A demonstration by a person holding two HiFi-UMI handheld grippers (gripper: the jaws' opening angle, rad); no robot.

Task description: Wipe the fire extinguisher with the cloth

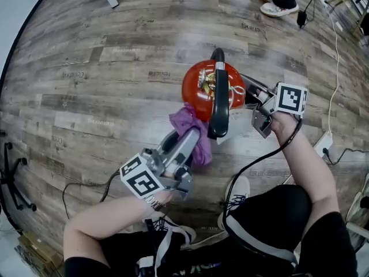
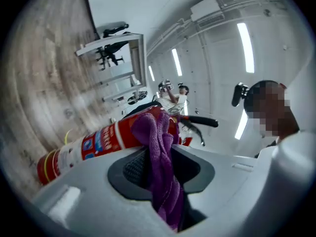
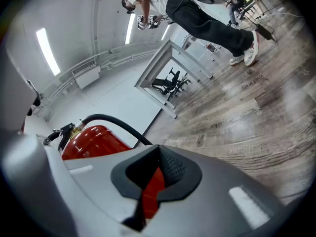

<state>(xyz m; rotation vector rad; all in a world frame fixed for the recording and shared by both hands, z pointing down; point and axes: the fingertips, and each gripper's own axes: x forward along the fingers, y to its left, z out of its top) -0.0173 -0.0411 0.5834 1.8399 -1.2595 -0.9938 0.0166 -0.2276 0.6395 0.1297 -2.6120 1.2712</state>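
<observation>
A red fire extinguisher (image 1: 199,85) stands upright on the wooden floor, its black hose (image 1: 219,97) draped over the top. My left gripper (image 1: 193,134) is shut on a bunched purple cloth (image 1: 187,123), which is pressed to the cylinder's near side. In the left gripper view the cloth (image 2: 160,152) hangs between the jaws of the left gripper (image 2: 163,169), against the labelled body (image 2: 94,144). My right gripper (image 1: 256,105) is at the extinguisher's right, by its head. In the right gripper view the jaws (image 3: 153,179) are closed on a thin red part of the extinguisher, beside the body (image 3: 91,139).
Another person's shoes (image 1: 277,7) are at the top right. A white cable (image 1: 337,56) runs down to a power strip (image 1: 323,143) on the right. A black chair base (image 1: 11,178) is at the far left. My own shoe (image 1: 236,192) is just below the extinguisher.
</observation>
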